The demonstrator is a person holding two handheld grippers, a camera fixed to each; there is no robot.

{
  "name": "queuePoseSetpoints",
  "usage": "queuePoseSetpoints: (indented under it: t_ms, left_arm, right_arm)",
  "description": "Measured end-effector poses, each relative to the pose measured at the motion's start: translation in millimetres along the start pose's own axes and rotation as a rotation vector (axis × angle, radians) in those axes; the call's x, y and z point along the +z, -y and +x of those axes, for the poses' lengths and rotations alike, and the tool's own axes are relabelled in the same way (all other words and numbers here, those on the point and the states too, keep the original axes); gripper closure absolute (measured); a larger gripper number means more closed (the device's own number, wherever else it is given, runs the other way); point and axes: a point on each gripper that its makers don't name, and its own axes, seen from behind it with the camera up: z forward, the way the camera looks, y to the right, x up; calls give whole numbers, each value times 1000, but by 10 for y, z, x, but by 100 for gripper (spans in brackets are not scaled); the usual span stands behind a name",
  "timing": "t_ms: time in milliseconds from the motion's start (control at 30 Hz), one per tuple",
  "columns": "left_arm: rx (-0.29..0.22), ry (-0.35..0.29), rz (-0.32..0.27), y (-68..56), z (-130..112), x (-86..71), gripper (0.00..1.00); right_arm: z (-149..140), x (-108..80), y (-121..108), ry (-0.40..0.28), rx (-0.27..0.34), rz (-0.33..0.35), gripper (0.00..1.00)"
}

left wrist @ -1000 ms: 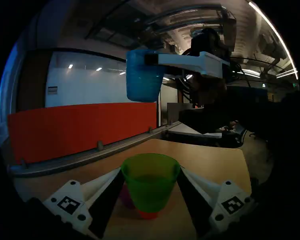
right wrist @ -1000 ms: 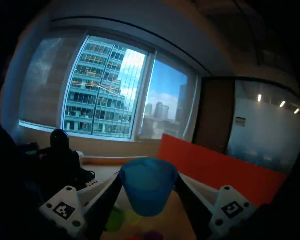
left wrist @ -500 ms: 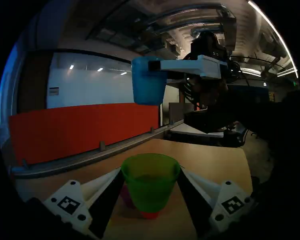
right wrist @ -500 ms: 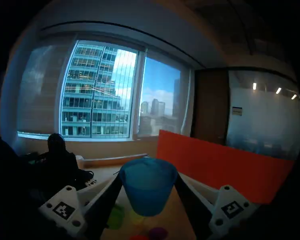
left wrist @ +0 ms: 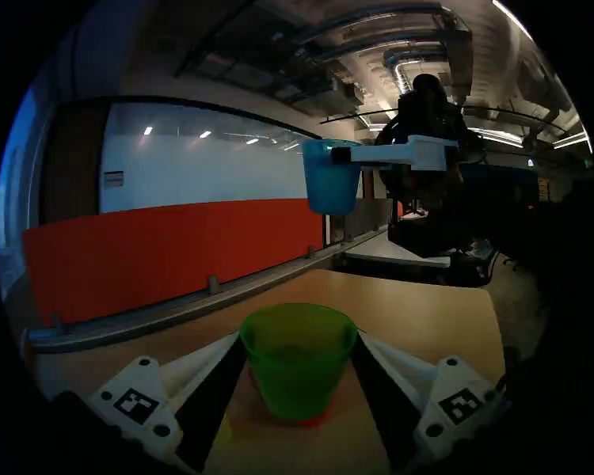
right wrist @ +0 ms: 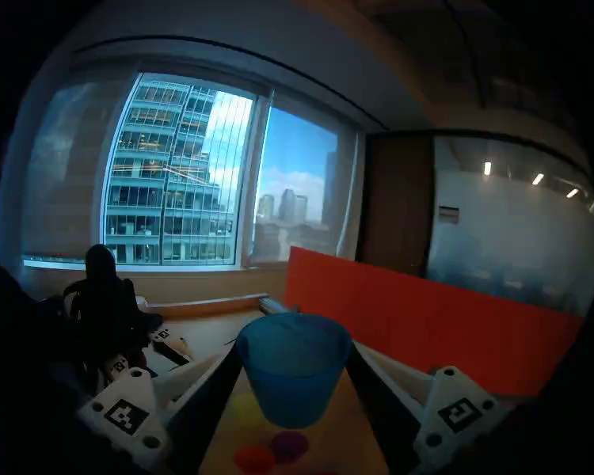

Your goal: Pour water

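Note:
A translucent green cup (left wrist: pixel 297 360) stands upright between the fingers of my left gripper (left wrist: pixel 297 340), which is shut on it just above the wooden table (left wrist: pixel 424 317). Farther off and higher up, an upright blue cup (left wrist: pixel 331 176) hangs in the white fingers (left wrist: pixel 400 153) of the right gripper, with a dark hand behind it. In the right gripper view the same blue cup (right wrist: pixel 293 368) sits close up, and my right gripper (right wrist: pixel 293 348) is shut on it. I cannot see inside the blue cup.
Red (right wrist: pixel 253 457), purple (right wrist: pixel 289 445) and yellow (right wrist: pixel 249 408) round things lie on the table under the blue cup. A red edge (left wrist: pixel 322 416) peeks out under the green cup. An orange partition (left wrist: pixel 170 245) lines the table's far side. A dark figure (right wrist: pixel 99 305) sits by the window.
The right gripper has carried the blue cup to the right and farther from the green cup, still upright. The green cup has stayed put. The right gripper view has swung and lowered toward the table.

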Motion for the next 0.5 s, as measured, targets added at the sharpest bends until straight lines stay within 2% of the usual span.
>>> queuePoseSetpoints:
  t_ms: [500]
  left_arm:
    - [7, 4, 33, 119, 55, -120, 13]
  right_arm:
    - [-73, -359, -319, -8, 37, -63, 9]
